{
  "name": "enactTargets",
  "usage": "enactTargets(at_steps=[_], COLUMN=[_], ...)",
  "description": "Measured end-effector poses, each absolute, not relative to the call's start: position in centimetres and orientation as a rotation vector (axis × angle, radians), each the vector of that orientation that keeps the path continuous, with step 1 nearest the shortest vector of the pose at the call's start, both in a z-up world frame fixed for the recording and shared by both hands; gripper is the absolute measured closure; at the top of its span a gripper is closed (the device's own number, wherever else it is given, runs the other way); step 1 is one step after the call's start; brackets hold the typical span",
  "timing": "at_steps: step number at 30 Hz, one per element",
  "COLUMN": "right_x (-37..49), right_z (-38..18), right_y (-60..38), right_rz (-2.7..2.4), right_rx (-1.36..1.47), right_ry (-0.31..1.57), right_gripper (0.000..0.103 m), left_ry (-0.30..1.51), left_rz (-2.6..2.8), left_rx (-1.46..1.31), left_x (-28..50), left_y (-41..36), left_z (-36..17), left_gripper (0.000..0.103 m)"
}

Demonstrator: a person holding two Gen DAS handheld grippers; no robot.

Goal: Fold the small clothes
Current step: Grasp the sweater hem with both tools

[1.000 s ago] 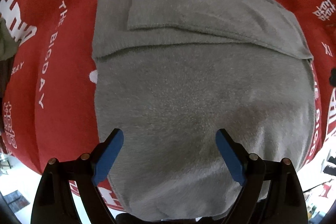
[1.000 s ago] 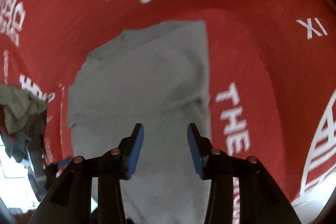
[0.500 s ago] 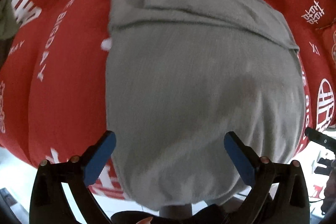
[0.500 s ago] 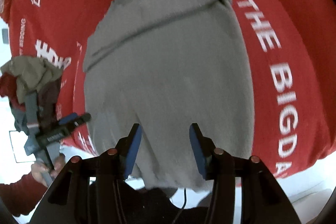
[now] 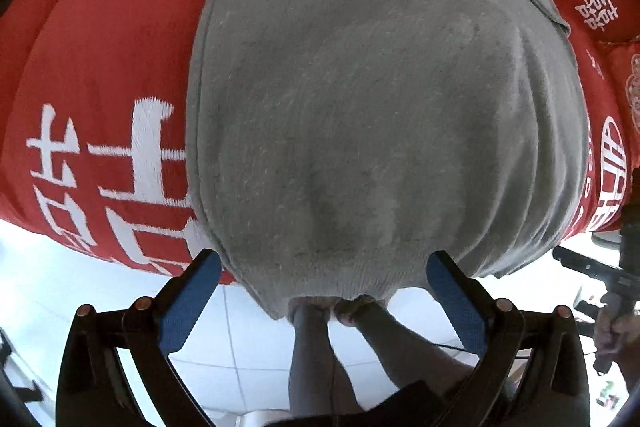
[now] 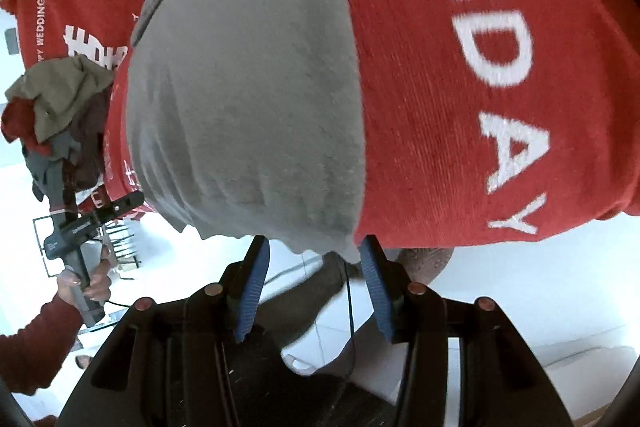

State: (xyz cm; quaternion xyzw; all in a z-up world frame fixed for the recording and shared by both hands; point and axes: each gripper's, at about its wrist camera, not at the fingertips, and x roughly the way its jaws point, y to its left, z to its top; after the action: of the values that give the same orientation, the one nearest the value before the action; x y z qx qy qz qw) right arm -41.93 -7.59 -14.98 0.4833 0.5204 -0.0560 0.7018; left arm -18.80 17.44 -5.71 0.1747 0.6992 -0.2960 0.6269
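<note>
A grey knit sweater (image 5: 360, 107) lies flat on a red cloth with white lettering (image 5: 100, 87), its sleeves folded across the chest at the far end. Its hem hangs over the near table edge. My left gripper (image 5: 324, 267) is open wide, its blue pads on either side of the hem's left part, not touching it. In the right wrist view the sweater (image 6: 248, 87) fills the left middle. My right gripper (image 6: 314, 251) is open at the hem's right corner, which hangs between the pads.
A pile of other clothes (image 6: 52, 99) sits at the left table edge. The left gripper's handle and my hand (image 6: 80, 247) show below it. My legs (image 5: 320, 347) and a white tiled floor (image 5: 60, 287) are under the table edge.
Both grippers have drawn back toward me, from over the sweater's body down to its hem at the table edge. Both stay open.
</note>
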Motion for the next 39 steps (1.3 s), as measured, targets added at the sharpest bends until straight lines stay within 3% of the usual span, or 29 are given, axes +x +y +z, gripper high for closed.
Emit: enactTargets(at_steps=[13,39], right_x=[-40.2,-41.2], right_z=[-16.8,-17.7], right_y=[-6.9,-8.4], right_rz=[0.003,0.164], right_rx=[1.102,1.239], right_ry=[1.114,0.934], right_gripper=[0.049,0.049], left_ry=[1.634,1.694], left_rz=[-0.747,-0.920], left_rx=[0.308,0.265], left_x=[-16.8,-17.0], left_y=[19.5,13.5], left_z=[-7.7,-7.0], left_gripper=[0.000,0.000])
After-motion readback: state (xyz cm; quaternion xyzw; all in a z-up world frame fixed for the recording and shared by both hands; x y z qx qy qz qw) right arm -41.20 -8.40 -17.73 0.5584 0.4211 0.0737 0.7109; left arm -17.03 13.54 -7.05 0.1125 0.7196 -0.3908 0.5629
